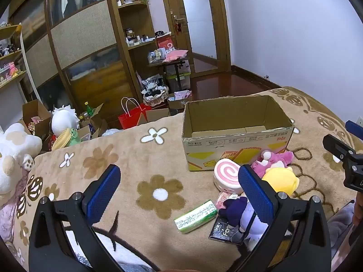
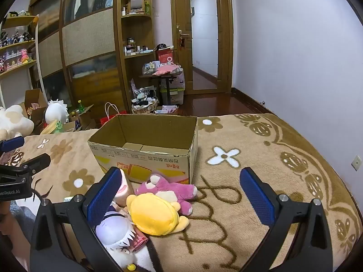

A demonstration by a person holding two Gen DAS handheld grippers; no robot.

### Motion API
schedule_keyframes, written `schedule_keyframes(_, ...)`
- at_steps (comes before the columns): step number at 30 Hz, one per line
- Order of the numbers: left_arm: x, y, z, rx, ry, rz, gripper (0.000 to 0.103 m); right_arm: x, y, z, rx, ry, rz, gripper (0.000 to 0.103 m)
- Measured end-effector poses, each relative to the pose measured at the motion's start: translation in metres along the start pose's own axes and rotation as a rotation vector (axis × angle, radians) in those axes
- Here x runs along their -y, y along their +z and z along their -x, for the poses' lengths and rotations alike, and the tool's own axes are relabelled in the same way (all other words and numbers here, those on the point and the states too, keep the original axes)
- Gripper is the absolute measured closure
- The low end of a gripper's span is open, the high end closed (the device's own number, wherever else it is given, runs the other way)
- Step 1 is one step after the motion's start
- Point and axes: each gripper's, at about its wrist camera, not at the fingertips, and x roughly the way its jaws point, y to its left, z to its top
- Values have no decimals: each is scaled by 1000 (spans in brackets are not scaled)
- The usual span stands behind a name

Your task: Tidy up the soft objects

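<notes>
An open cardboard box (image 1: 236, 133) stands on the flowered blanket; it also shows in the right wrist view (image 2: 145, 151). In front of it lie a pink swirl cushion (image 1: 226, 178), a pink plush bear (image 2: 168, 189), a yellow plush (image 2: 156, 213) and a white-haired doll (image 2: 115, 231). A green packet (image 1: 196, 216) and a black packet (image 1: 223, 230) lie beside them. My left gripper (image 1: 179, 188) is open and empty, left of the toys. My right gripper (image 2: 181, 192) is open and empty, above the pink and yellow plush.
The blanket (image 2: 261, 181) covers the bed. A large white plush (image 1: 13, 156) sits at the left edge. Beyond the bed are boxes, a red bag (image 1: 132, 116), a wardrobe, shelves and a door (image 2: 202, 38).
</notes>
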Motion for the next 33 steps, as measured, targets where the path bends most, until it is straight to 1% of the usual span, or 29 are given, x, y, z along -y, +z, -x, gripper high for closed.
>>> schedule_keyframes(33,0,0,0,1,8,-4,1,-4,0,1,5,1,11,0)
